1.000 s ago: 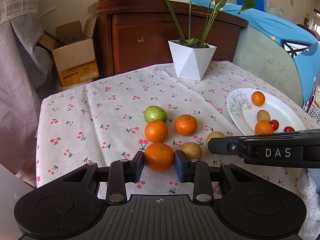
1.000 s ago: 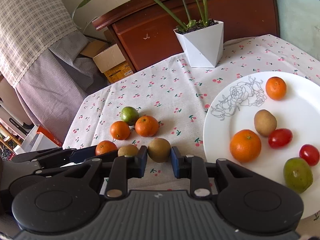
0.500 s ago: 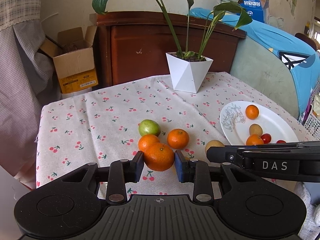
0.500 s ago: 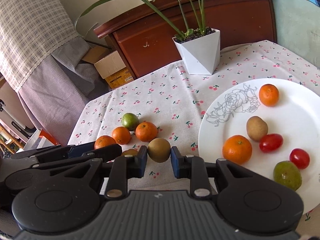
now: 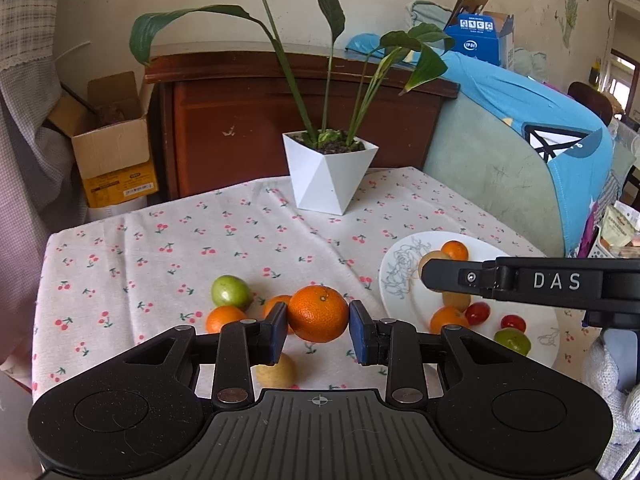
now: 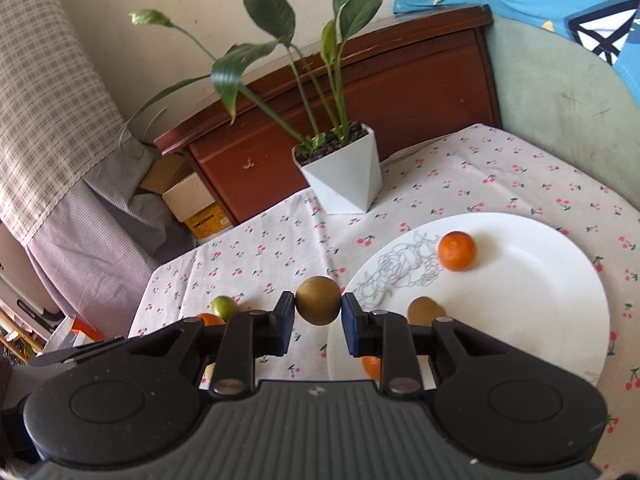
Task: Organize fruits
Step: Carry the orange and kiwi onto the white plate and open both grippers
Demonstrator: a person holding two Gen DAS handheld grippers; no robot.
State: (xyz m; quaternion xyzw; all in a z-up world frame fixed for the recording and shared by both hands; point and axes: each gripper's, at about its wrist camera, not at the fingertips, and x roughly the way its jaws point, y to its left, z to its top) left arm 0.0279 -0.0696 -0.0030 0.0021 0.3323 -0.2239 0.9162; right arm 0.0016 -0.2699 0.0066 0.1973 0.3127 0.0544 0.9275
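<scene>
The left gripper (image 5: 318,327) pinches a large orange (image 5: 318,313) between its blue pads, holding it clear above the tablecloth (image 5: 168,248); the right gripper (image 6: 318,317) likewise clamps a brown kiwi (image 6: 318,300) in the air, at the near left rim of the white plate (image 6: 532,280). Just below the left gripper a yellowish fruit (image 5: 276,369) lies on the cloth. Just beyond its left finger sit two small oranges (image 5: 225,319), one mostly hidden by the held orange, and a little farther a green fruit (image 5: 230,291). To the right of the left gripper the plate carries an orange (image 5: 448,319), a second orange (image 5: 454,249) toward its far rim, two red cherry tomatoes (image 5: 477,311), a green fruit (image 5: 512,340) and brown kiwis partly covered by the right gripper's black body, marked DAS, which crosses in from the right. The plate has a grey rose drawing on its left side. The cloth is white with a small red cherry print and shows soft creases. Farther ahead of both grippers stands a faceted white planter (image 5: 329,175) with a long-leaved green plant. Behind the table is a dark reddish wooden cabinet (image 5: 256,120); to its left an open cardboard box (image 5: 114,148) and checked fabric, to its right a pale green chair draped in blue cloth (image 5: 532,108), with a blue carton (image 5: 480,38) beyond it against the cream wall.
</scene>
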